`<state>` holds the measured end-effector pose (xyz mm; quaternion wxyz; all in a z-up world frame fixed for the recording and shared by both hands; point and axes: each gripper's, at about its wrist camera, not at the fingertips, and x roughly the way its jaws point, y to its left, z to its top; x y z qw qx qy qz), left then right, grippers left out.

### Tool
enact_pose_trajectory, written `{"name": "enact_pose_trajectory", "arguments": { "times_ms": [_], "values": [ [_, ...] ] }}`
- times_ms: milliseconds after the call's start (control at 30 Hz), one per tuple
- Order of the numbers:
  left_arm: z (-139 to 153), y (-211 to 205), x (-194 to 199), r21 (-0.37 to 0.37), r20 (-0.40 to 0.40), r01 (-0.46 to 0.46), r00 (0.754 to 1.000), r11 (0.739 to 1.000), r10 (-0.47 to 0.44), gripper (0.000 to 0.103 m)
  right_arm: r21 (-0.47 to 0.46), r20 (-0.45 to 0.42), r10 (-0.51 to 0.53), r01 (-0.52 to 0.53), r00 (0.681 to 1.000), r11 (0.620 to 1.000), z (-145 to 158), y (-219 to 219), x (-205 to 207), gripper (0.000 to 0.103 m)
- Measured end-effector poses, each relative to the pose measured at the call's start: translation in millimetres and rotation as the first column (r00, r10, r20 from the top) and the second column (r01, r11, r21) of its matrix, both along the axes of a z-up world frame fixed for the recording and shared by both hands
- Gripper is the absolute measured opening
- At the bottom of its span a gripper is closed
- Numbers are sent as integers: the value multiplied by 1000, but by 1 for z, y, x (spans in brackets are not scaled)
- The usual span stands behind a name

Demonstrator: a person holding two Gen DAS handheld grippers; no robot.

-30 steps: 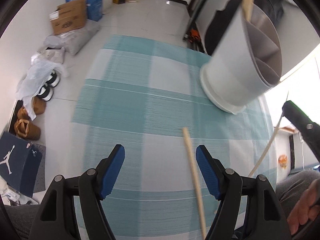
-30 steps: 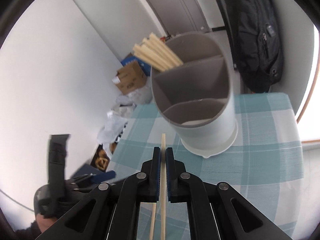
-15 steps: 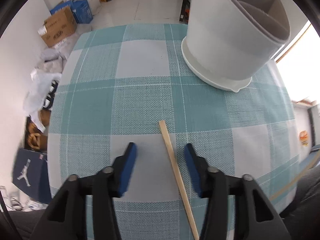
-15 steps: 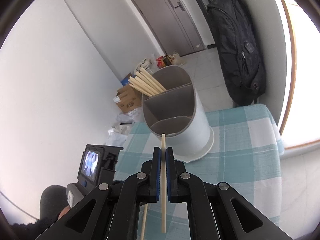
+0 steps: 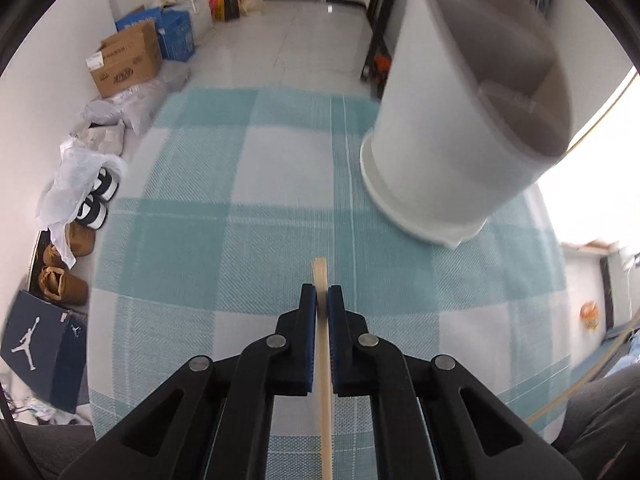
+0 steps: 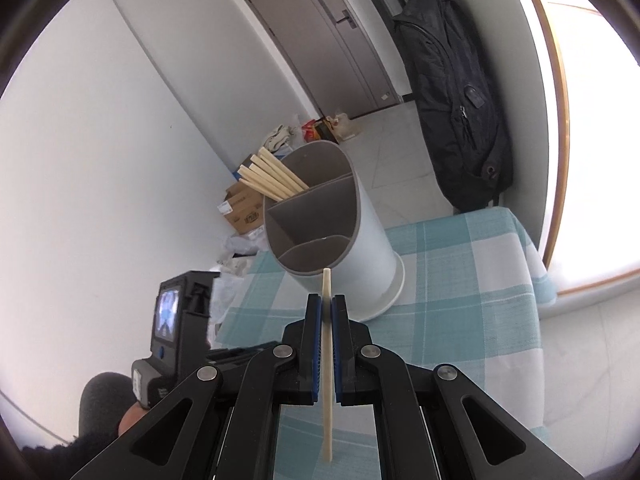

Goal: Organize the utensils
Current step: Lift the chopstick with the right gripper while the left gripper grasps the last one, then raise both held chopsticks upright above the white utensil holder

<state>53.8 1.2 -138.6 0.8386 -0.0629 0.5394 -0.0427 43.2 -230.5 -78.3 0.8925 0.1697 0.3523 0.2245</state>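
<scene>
- Left gripper (image 5: 322, 300) in left wrist cam: I see both blue pads pressed onto a chopstick (image 5: 325, 368), tip poking just past the fingertips, shaft running back btwn the arms.
- Same view: white utensil holder (image 5: 448, 148) stands on the teal-checked tablecloth (image 5: 224, 240), ahead and to the right, well apart from my pinched stick; blurry, more sticks at its top edge.
- Right gripper (image 6: 327, 306) in right wrist cam: pads clamped on a 2nd chopstick (image 6: 327, 364), held above the cloth, tip pointing at the holder's near rim.
- Holder has grey dividers; a bundle of chopsticks (image 6: 272, 176) sits in the far compartment, leaning left. Nearer compartments look empty as far as I can see.
- Left-hand unit w/ small screen (image 6: 168, 312) shows low left.
</scene>
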Motion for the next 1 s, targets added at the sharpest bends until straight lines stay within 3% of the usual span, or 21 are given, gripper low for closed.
{"name": "enact_pose_trajectory", "arguments": {
  "times_ms": [400,600,767,1000],
  "values": [
    [69,2,-34,-95,262,-15,964,995,40,2,-25,80,33,-31,996,999,10,15,-11,4],
    [77,5,-37,-105,282,38,959,994,-7,2,3,125,22,-23,992,1000,17,17,-16,4],
    [98,-2,-47,-88,352,84,935,993,-48,2,-27,188,30,-26,982,999,33,26,-21,4],
    [122,-1,-41,-115,380,108,923,987,-57,2,-35,243,24,-16,970,999,58,25,-14,4]
  ]
}}
